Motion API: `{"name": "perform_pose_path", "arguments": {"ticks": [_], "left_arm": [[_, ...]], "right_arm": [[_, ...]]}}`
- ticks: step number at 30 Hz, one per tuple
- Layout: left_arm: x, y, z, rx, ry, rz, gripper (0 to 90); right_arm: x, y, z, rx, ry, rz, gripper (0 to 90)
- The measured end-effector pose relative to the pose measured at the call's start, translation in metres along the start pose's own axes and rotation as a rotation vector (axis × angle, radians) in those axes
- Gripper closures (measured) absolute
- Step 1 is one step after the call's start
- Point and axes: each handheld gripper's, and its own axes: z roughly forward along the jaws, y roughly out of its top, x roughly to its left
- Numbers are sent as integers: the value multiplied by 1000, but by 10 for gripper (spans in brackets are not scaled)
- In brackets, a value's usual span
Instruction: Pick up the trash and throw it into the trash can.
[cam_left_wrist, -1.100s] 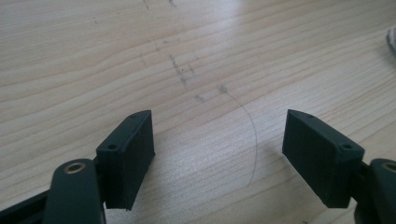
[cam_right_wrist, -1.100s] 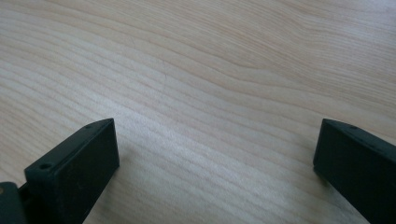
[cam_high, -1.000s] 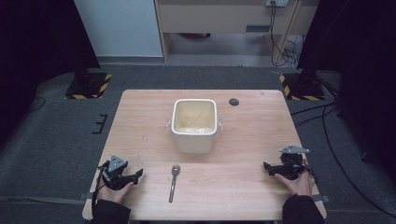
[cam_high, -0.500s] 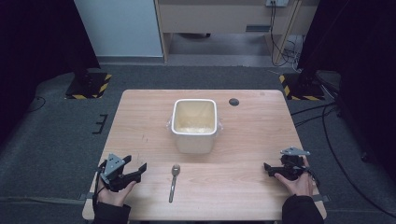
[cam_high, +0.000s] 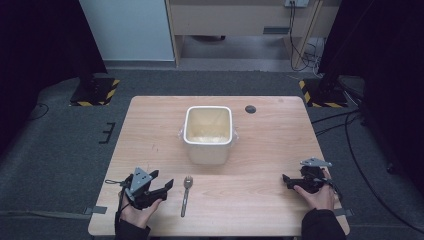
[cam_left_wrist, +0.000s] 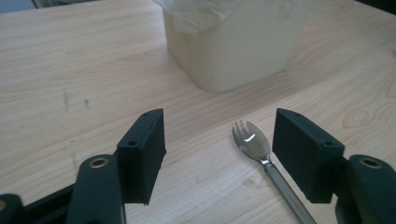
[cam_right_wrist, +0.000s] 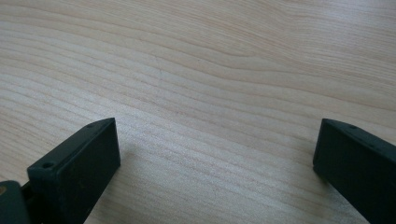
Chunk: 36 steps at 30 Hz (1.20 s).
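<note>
- Held in the person's left hand (cam_high: 134, 212) at the near left corner of the table (cam_high: 150, 130), the left gripper (cam_high: 167, 185) is seen from the high view pointing to the right, towards the spoon.
- Its jaws are spread wide with nothing between them touching either one, as is shown in the left gripper view (cam_left_wrist: 219, 149).
- Just beside the inner face of one jaw, a metal spoon with short tines at its tip (cam_left_wrist: 254, 142) is seen lying flat on the wood, its handle running back under that jaw.
- From the high view the spoon (cam_high: 185, 194) is found near the front edge, between the two grippers but much closer to the left one, with its bowl towards the tub.
- A cream plastic tub (cam_high: 208, 134), open at the top, is placed upright at the middle of the table, just beyond the spoon.
- A small dark round spot (cam_high: 250, 109) is seen on the table near its far edge, to the right of the tub.
- At the near right, the right gripper (cam_high: 286, 179) is held in the right hand (cam_high: 316, 195), well apart from the spoon and tub.
- Its jaws are spread wide over bare wood in the right gripper view (cam_right_wrist: 217, 154).
</note>
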Motion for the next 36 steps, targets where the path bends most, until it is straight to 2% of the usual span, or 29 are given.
{"name": "perform_pose_path", "arguments": {"ticks": [7, 15, 19, 23, 26, 32, 36], "left_arm": [[-15, -6, 20, 42, -23, -1, 386], [-34, -13, 38, 125, -40, 30, 435], [-38, -17, 43, 159, -37, 42, 466], [-39, -21, 46, 188, -41, 37, 512], [-40, -23, 48, 199, -43, 33, 527], [-40, -26, 51, 230, -39, 53, 575], [-38, -27, 51, 228, -39, 61, 620]], "right_arm": [[0, 0, 0, 0, 0, 0, 8], [0, 0, 0, 0, 0, 0, 8], [0, 0, 0, -1, 0, 1, 8], [0, 0, 0, 0, 0, 0, 8], [0, 0, 0, 0, 0, 0, 8], [0, 0, 0, 0, 0, 0, 8], [0, 0, 0, 0, 0, 0, 8]]}}
